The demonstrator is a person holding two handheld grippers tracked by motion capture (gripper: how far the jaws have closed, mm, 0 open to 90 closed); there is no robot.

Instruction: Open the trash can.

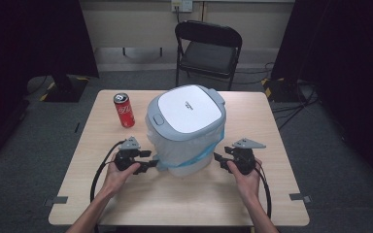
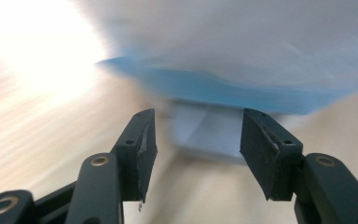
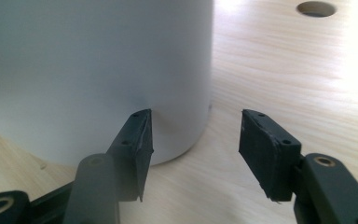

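the lidded bin [image 1: 187,131] stands upright mid-bench [image 1: 184,204], between both hands. left hand-held gripper [image 1: 143,160] nearly touches its bagged base, right hand-held gripper [image 1: 222,160] just beside; both spread, holding nothing.

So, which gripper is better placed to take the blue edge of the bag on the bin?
Left. The left gripper is open, and its own view faces the blue bag edge closely. The right gripper faces the bin's plain white wall.
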